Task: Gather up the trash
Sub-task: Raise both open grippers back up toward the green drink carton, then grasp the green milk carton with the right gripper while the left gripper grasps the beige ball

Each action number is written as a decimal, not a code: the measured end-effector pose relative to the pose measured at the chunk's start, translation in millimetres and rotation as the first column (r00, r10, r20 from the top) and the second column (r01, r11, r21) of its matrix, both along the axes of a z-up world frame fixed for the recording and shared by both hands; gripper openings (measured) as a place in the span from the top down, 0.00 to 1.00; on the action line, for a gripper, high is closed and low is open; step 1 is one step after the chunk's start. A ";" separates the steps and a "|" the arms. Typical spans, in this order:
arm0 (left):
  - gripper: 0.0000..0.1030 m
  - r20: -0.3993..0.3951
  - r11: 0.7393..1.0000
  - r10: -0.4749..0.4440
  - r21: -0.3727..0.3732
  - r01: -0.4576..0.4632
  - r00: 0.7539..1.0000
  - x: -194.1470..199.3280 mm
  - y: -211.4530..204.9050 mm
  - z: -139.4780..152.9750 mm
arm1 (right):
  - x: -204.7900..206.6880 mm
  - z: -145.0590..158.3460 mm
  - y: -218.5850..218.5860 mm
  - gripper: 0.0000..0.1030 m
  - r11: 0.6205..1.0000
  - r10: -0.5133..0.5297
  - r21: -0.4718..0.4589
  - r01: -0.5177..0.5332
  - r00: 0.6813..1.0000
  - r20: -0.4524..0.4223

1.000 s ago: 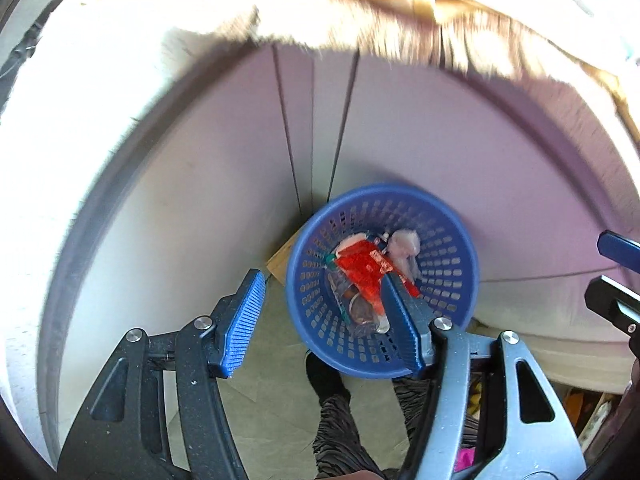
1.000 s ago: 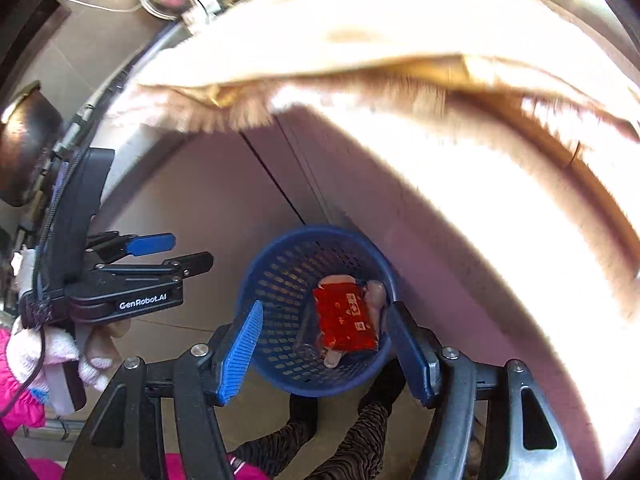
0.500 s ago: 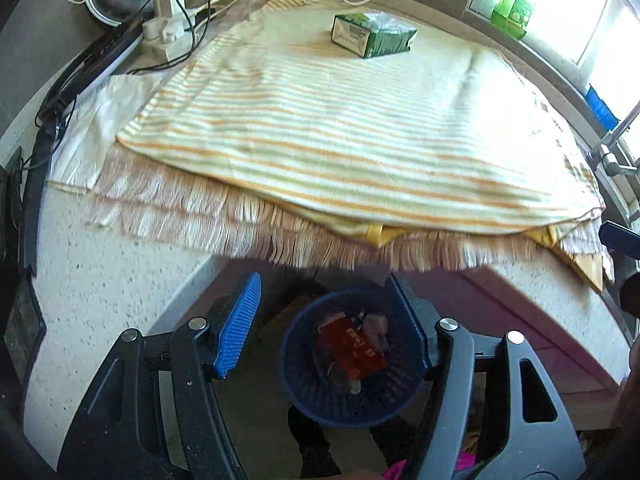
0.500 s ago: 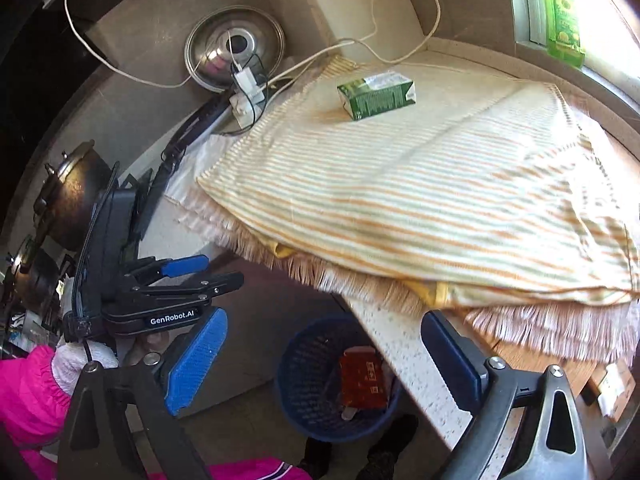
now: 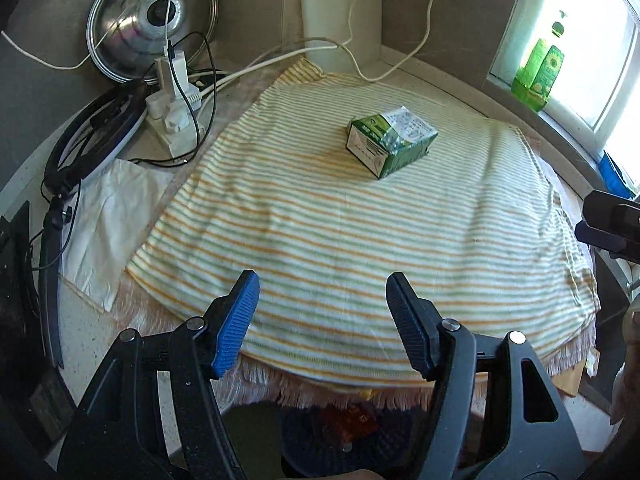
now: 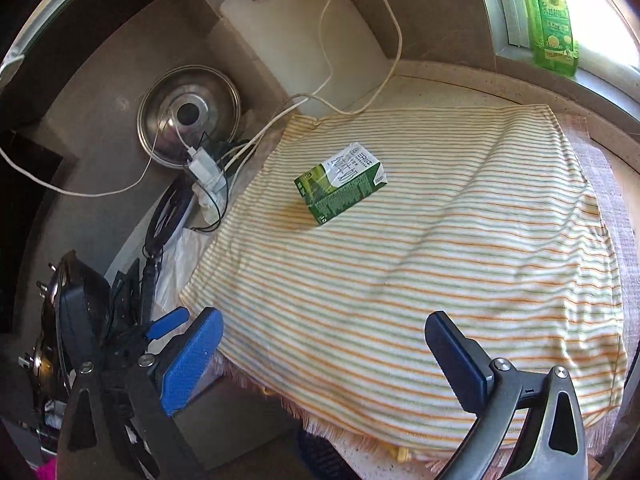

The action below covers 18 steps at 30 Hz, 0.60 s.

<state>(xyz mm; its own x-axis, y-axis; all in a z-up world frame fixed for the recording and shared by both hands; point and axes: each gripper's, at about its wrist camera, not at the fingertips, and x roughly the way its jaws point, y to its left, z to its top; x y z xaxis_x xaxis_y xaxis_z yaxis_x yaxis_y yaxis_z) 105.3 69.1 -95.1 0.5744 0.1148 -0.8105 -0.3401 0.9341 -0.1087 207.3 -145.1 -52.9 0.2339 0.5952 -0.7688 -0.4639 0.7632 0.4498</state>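
A green and white milk carton (image 5: 390, 140) (image 6: 340, 178) lies on its side on the striped cloth (image 5: 340, 232) (image 6: 400, 280) that covers the counter. My left gripper (image 5: 322, 312) hovers over the cloth's near edge, open and empty, well short of the carton. My right gripper (image 6: 324, 354) is open very wide over the same near edge, nothing between its fingers. Below the counter edge the blue basket (image 5: 320, 452) (image 6: 320, 456) shows in part, with a red wrapper (image 5: 352, 420) inside. The left gripper (image 6: 160, 328) shows at the left in the right wrist view.
A power strip (image 5: 172, 112) with tangled cables and a steel pot lid (image 5: 152, 20) stand at the back left. A black ring-shaped device (image 5: 92, 136) and white paper (image 5: 108, 220) lie left of the cloth. A green bottle (image 6: 554, 20) stands on the window sill.
Both grippers rose from in front of the cabinet and basket to above the counter. The basket slid under the counter edge. The right jaws spread wider; the carton came into view.
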 end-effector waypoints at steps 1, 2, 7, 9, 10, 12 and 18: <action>0.34 -0.001 1.000 0.002 0.001 -0.002 1.000 5.0 3.6 1.5 | 9.2 -1.4 4.6 0.01 1.000 -0.012 0.012 0.012 1.000 -0.028; 0.34 -0.001 1.000 0.005 0.000 -0.005 1.000 10.1 8.3 2.3 | 17.8 -2.9 10.2 0.01 0.999 -0.025 0.018 0.026 0.998 -0.050; 0.34 0.012 0.999 0.013 -0.048 -0.013 1.000 33.5 35.1 0.1 | 52.5 -15.3 42.1 0.01 0.995 -0.092 0.019 0.095 0.989 -0.113; 0.34 0.013 0.999 -0.004 -0.050 0.005 1.000 42.6 43.6 -2.8 | 65.0 -22.5 56.1 0.01 0.991 -0.128 0.017 0.132 0.981 -0.145; 0.34 0.010 0.999 -0.012 -0.053 0.012 1.000 46.0 47.1 -4.4 | 71.0 -26.7 63.5 0.01 0.988 -0.148 0.012 0.152 0.977 -0.154; 0.34 0.007 0.996 -0.033 -0.078 0.033 0.999 50.8 53.1 -6.7 | 84.7 -33.8 77.0 0.01 0.977 -0.211 -0.011 0.213 0.963 -0.165; 0.34 0.011 0.993 -0.049 -0.106 0.050 0.999 54.1 72.7 -12.0 | 127.9 -62.2 105.8 0.02 0.924 -0.383 -0.104 0.369 0.898 -0.217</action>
